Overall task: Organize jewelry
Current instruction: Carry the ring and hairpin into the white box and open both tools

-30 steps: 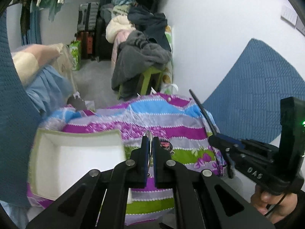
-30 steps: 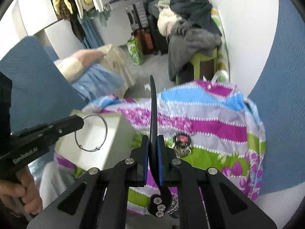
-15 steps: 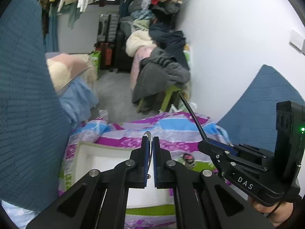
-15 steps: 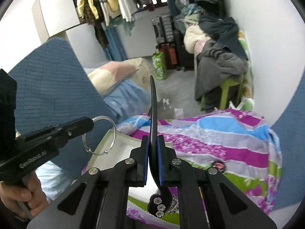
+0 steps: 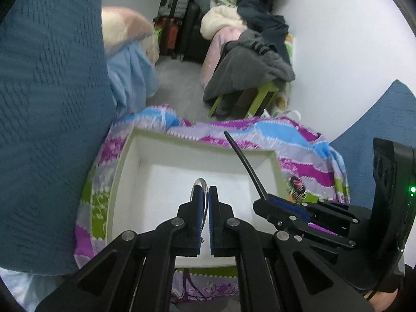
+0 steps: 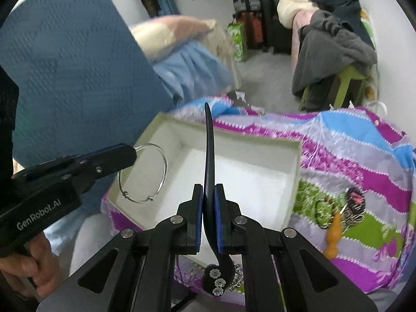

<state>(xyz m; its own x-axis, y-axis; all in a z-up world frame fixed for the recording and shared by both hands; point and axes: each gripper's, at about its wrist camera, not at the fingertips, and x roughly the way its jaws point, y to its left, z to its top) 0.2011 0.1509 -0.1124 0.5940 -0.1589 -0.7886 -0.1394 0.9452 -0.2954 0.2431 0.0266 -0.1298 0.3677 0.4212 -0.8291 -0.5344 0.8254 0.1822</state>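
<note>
My left gripper [image 5: 204, 191] is shut on a thin silver bangle [image 6: 145, 173], held over the open white box [image 5: 124, 171]. In the right wrist view the left gripper [image 6: 130, 153] reaches in from the left with the bangle hanging over the box's near left corner. My right gripper [image 6: 208, 189] is shut on a black hair stick [image 6: 209, 145] with small flowers at its end; the stick points up over the box [image 6: 293, 182]. In the left wrist view the right gripper [image 5: 262, 202] sits at the right with the stick [image 5: 241, 161] slanting up.
The box rests on a striped purple, blue and green cloth [image 6: 364, 161]. On the cloth right of the box lie a black and red hair clip [image 6: 353, 205], an orange piece [image 6: 334, 234] and a dark ring [image 6: 322, 213]. Blue quilted cushions [image 5: 46, 104] flank the scene.
Both grippers have tilted down and moved toward the box, which now fills the middle of both views. The bangle and hair stick remain gripped.
</note>
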